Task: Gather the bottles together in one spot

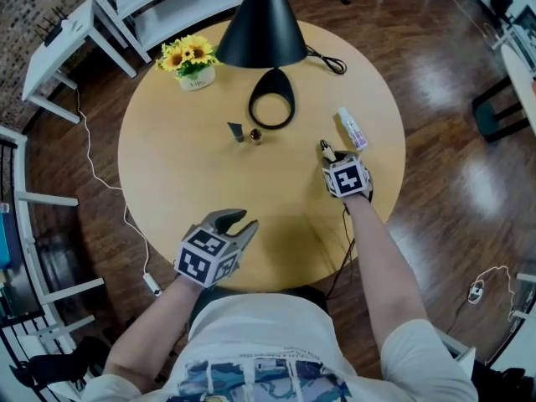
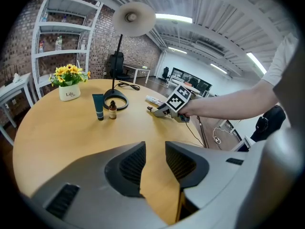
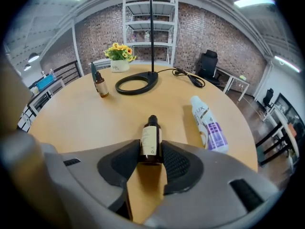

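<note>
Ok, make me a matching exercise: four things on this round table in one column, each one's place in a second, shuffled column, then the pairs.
1. brown glass bottle with pale label
2. white plastic bottle with purple label
3. dark teal tube
4. yellow sunflowers in a white pot

A. standing beside the small amber bottle
B. near the table's far edge
C. between the right tongs
D. lying flat, clear of both tongs

Pairs: 1-C, 2-D, 3-A, 4-B.
</note>
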`<state>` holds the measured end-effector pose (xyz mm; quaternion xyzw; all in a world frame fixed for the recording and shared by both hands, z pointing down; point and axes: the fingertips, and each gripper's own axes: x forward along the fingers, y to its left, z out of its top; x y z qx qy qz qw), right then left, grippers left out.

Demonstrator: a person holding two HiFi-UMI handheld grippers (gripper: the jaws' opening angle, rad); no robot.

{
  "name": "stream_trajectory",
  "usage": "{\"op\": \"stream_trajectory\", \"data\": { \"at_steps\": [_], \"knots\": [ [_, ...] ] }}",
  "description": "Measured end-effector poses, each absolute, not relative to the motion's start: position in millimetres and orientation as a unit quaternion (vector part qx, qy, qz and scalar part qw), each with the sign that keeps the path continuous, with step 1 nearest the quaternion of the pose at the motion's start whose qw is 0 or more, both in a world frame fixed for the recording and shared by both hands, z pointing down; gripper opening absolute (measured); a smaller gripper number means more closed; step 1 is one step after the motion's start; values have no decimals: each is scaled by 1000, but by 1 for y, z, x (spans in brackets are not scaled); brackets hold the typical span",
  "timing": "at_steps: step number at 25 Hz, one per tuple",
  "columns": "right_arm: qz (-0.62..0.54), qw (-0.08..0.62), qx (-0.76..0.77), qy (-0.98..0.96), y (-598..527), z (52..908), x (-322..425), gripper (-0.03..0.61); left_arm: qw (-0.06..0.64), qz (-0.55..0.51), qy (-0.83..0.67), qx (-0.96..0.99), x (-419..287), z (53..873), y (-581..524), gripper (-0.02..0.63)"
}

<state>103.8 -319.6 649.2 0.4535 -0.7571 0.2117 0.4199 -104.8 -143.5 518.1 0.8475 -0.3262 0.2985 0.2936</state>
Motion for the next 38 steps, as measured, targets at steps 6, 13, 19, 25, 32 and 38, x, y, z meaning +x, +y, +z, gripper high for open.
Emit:
{"op": "stream_trajectory", "data": {
  "at_steps": [6,13,19,25,32,38],
  "knots": [
    [214,335,423,-814,-300,614,89,150,279,287,-327,856,-112,508,-164,129],
    [155,161,342,-913,-258,516,47,150,279,238,-253,895,-73,467,-208,129],
    [102,82,264,-956,-211,452,16,150,300,227,-108,920,-29,427,-223,163],
    [74,70,215,-971,-176,431,5,153,298,249,15,921,-6,408,-192,173],
    [61,79,214,-972,-163,440,13,153,272,284,34,919,6,416,-177,87],
    [48,129,255,-957,-164,454,18,167,200,343,29,917,17,421,-173,81]
  ]
}}
